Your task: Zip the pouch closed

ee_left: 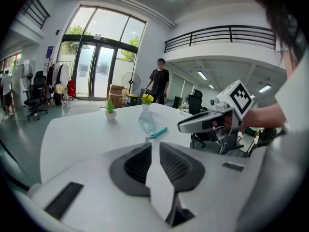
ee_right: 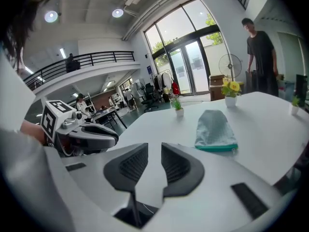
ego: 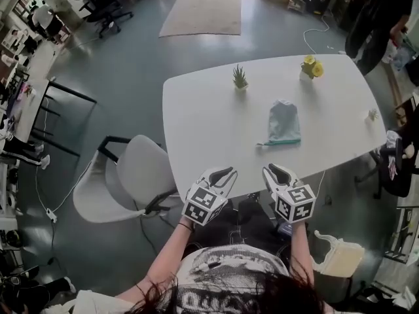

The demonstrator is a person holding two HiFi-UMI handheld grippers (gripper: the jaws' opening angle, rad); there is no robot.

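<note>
A broad white surface (ego: pixel 209 123) with rounded corners fills the middle of the head view. A grey chair (ego: pixel 124 175) stands at its near left corner, and a beige rug (ego: pixel 203 12) lies on the floor well beyond its far edge.

The pouch (ego: pixel 284 123) lies flat on the surface, right of centre and well apart from both tools. It is pale grey-blue fabric with its rounded end pointing far and a teal zip band along its near end. A small pull sticks out at the left end of that band. Nothing of its inside shows, and whether the zip is fully run across cannot be made out.

The left tool (ego: pixel 224 173) and the right tool (ego: pixel 272 171) hover side by side over the near edge of the surface, both angled toward the pouch. The left tool's jaws stand a narrow slit apart with nothing between them. The right tool's jaws stand somewhat wider, also with nothing between them.

Three small pots sit on the far half of the surface:
- Left of the pouch and farther off, a white pot (ego: pixel 240 84) holds a spiky green plant.
- Farther off on the right, a second pot (ego: pixel 306 75) holds yellow flowers.
- At the right edge, a tiny pot (ego: pixel 372 116) holds a pale sprig.
</note>
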